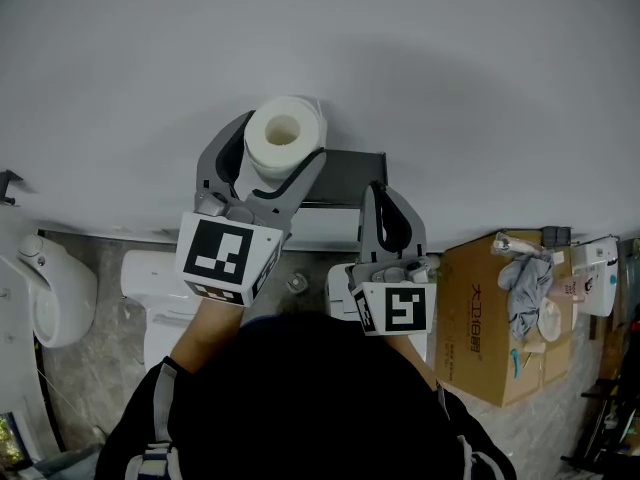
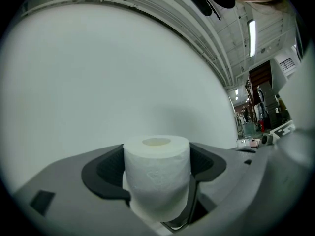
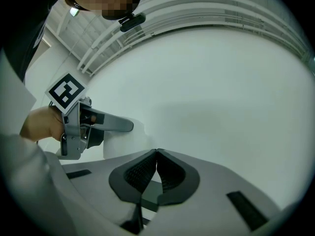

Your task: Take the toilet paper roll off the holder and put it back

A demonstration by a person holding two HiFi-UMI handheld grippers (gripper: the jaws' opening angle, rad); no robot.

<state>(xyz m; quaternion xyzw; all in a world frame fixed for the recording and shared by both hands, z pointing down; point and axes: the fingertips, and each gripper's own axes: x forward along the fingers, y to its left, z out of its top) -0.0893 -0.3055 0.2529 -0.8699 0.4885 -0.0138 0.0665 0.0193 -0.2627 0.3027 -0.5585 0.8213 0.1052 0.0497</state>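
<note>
A white toilet paper roll [image 1: 283, 136] stands upright with its core hole facing up, close to the white wall. My left gripper [image 1: 281, 158] is shut on the roll [image 2: 156, 173], one dark pad on each side of it. The dark grey holder [image 1: 345, 171] is fixed to the wall just right of the roll. My right gripper [image 1: 379, 196] points at the holder with its jaws shut and nothing between them [image 3: 156, 155]. In the right gripper view the left gripper [image 3: 81, 127] and the roll [image 3: 120, 142] show at the left.
Below stand a white toilet [image 1: 150, 288], a white fixture [image 1: 45, 293] at the left, and an open cardboard box [image 1: 490, 318] with cloth and small items at the right. The wall fills the top of the head view.
</note>
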